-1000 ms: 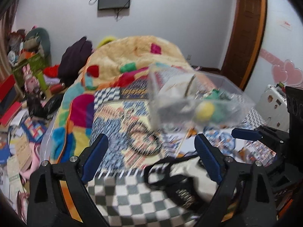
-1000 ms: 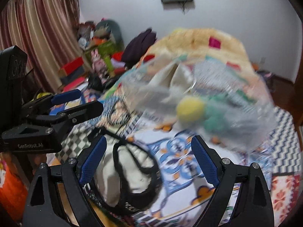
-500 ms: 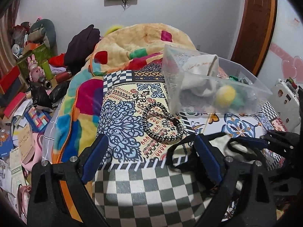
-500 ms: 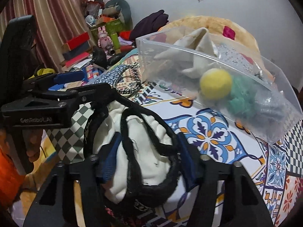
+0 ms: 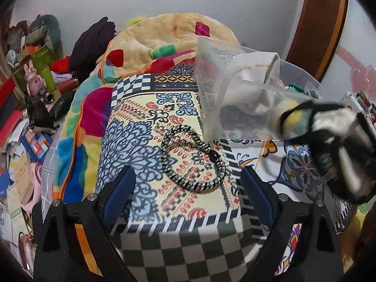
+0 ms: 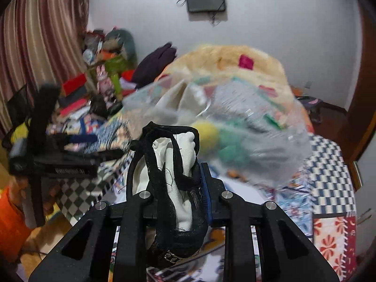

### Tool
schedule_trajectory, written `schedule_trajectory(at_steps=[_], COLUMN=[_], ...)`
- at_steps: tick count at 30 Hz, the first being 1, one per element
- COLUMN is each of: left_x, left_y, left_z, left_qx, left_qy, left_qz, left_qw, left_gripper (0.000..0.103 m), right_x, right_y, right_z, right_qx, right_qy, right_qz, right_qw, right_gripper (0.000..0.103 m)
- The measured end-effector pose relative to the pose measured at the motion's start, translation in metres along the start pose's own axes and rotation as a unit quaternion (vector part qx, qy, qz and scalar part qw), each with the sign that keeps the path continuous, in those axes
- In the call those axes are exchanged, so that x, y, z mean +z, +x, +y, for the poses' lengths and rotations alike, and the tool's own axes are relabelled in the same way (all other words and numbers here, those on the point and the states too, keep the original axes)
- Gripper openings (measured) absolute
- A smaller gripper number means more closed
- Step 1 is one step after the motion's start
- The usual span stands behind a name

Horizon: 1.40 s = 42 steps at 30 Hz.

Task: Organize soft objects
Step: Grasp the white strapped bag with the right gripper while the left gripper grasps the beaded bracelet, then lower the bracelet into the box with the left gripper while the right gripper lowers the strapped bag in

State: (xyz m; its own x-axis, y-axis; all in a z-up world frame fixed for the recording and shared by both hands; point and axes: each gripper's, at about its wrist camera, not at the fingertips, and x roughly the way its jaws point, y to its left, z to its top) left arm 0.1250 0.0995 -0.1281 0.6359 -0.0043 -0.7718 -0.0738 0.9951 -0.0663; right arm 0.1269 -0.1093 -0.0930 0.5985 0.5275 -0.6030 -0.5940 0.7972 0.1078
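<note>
Cloth pouch (image 6: 181, 164) — white, black-strapped — pinched by right hand-held gripper (image 6: 168, 176).

No fully legible text in either view. Left wrist view: gold cursive script on the white cloth (image 5: 252, 69) in the clear bin (image 5: 303, 75), upper right of frame, too small to read. Printed lettering on the bin's near left wall, warped and blurred. Left edge: cardboard piece (image 5: 22, 176) with faint writing, unreadable. Right wrist view: white lettering on the left gripper (image 6: 70, 155) body, mid-left of frame, motion-blurred, can't make it out.
</note>
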Motion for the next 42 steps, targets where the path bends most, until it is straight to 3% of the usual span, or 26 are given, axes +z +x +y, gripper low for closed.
schedule_trajectory(at_steps=[1, 8, 10, 15, 23, 31, 36, 42], left_x=[0.001, -0.003, -0.004, -0.010, -0.011, 0.021, 0.045, 0.065], left_y=[0.001, 0.001, -0.001, -0.008, -0.044, -0.080, -0.083, -0.073], left_z=[-0.001, -0.013, -0.011, -0.007, -0.016, -0.038, -0.055, -0.076], left_qx=[-0.001, 0.020, 0.020, 0.007, -0.015, -0.063, -0.085, -0.097], left_qy=[0.006, 0.049, 0.045, 0.039, 0.043, 0.047, 0.050, 0.064], left_qz=[-0.002, -0.015, -0.017, -0.016, -0.060, -0.128, -0.155, -0.160], left_qw=[1.0000, 0.9985, 0.9986, 0.9991, 0.9972, 0.9887, 0.9830, 0.9803], left_gripper=[0.074, 0.046, 0.032, 0.017, 0.016, 0.016, 0.016, 0.016], right_x=[0.001, 0.008, 0.008, 0.009, 0.012, 0.030, 0.047, 0.061], right_y=[-0.005, -0.023, -0.027, -0.031, -0.036, -0.052, -0.056, -0.049], right_z=[-0.004, -0.022, -0.026, -0.030, -0.040, -0.048, -0.052, -0.057], right_qx=[-0.002, -0.008, -0.008, -0.010, -0.021, -0.042, -0.054, -0.069], right_qy=[0.006, 0.037, 0.042, 0.047, 0.058, 0.061, 0.066, 0.071], right_qz=[-0.007, -0.039, -0.043, -0.049, -0.058, -0.091, -0.116, -0.129], right_qw=[1.000, 0.999, 0.998, 0.998, 0.996, 0.993, 0.990, 0.987], right_gripper=[0.021, 0.021, 0.021, 0.021, 0.021, 0.021, 0.021, 0.021])
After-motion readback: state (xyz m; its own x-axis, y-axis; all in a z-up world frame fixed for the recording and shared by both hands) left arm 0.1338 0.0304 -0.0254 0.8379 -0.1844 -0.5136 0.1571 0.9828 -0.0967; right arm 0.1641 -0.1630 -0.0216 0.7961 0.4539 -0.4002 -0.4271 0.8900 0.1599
